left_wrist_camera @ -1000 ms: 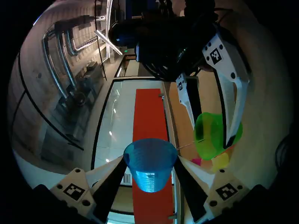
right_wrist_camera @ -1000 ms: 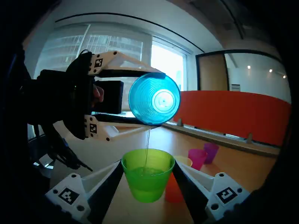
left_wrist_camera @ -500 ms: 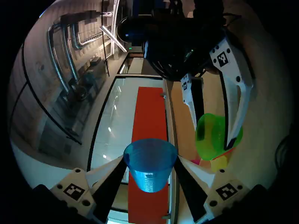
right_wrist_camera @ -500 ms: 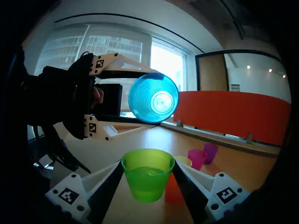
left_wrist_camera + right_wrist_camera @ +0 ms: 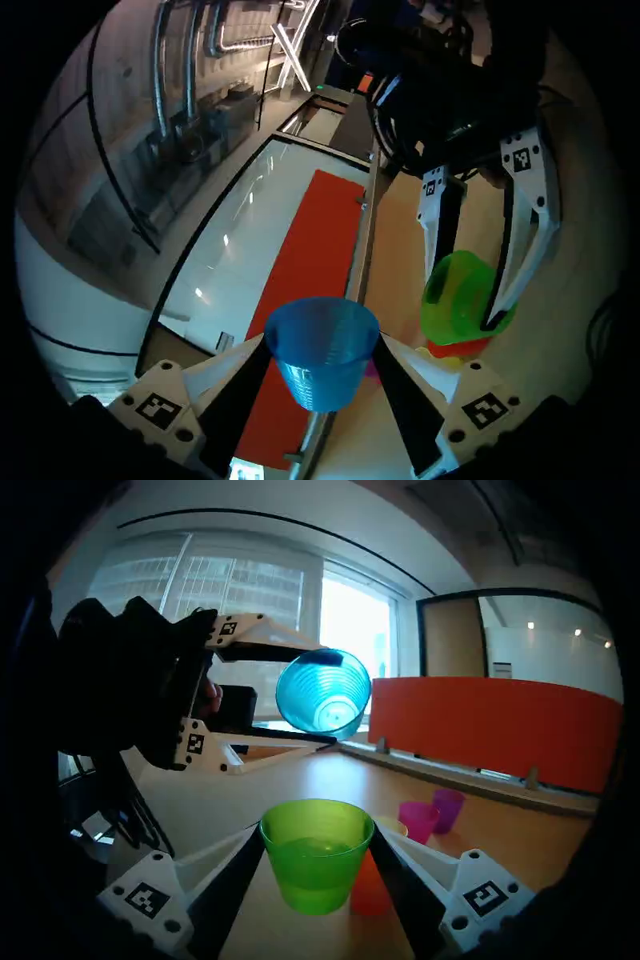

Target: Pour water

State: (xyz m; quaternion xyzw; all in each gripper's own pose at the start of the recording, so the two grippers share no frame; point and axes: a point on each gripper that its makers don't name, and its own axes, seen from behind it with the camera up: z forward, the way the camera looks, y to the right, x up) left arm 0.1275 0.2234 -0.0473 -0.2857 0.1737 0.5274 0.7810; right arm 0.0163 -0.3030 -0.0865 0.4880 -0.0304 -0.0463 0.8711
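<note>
Pour looks done: left gripper (image 5: 322, 344) clamps the tipped, seemingly drained blue cup (image 5: 323, 694) above the part-filled green cup (image 5: 318, 864), itself clamped by the right gripper (image 5: 318, 840); next, level both and set down.

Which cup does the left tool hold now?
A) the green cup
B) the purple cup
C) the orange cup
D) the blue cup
D: the blue cup is pressed between both fingers of the left tool, while the right tool grips the green cup.
</note>
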